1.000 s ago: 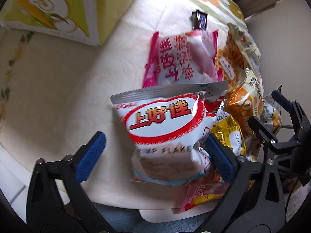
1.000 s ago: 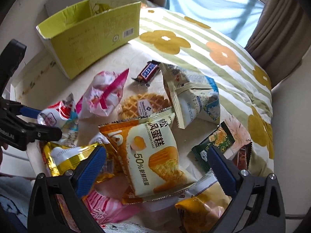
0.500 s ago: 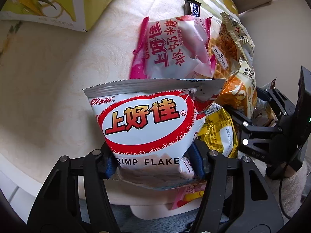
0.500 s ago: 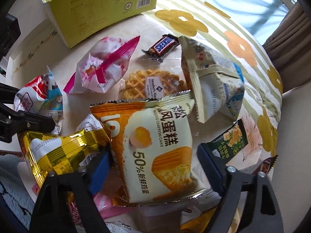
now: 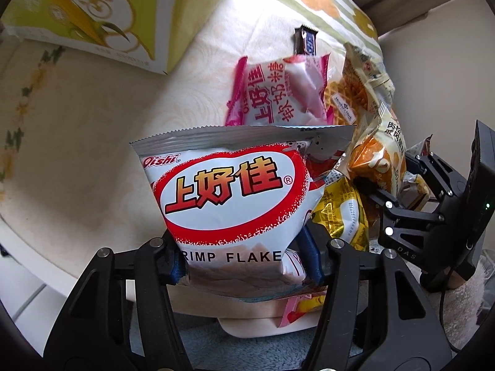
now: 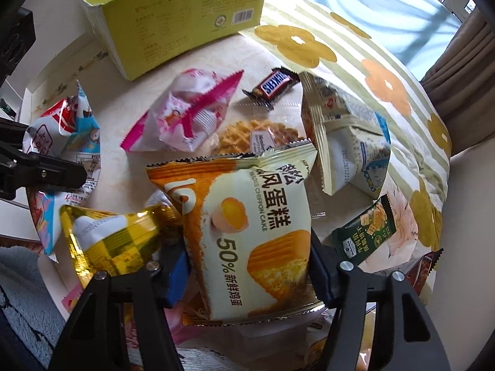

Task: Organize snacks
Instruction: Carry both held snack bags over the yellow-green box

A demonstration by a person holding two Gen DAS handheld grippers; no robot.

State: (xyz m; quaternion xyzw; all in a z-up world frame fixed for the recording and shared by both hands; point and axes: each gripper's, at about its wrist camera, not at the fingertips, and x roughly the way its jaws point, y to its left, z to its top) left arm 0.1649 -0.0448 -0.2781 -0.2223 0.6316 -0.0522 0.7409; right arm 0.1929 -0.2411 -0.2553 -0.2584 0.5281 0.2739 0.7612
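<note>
A cream table top with a faint swirl pattern fills both views, and a striped cloth with orange flowers is draped over its far side below a window and a brown curtain. The largest thing on the table is an open yellow-green cardboard box at the far edge, printed with a bear on one face. Nearer lies a heap of snack packets. The left gripper has its blue pads pressed into the lower sides of a white and red shrimp flake bag, which stands upright between them, and its jaws are closing. The right gripper has an orange chiffon cake packet squeezed between its blue pads, and its jaws too are closing on it. Just left of the cake packet a crinkled gold packet rests against it. Behind these lie a pink and white candy bag, a cream and blue packet tilted on its side, a wrapped waffle partly under the cake packet, a dark green biscuit packet on the cloth edge, and, smallest, a brown chocolate bar near the cloth.
</note>
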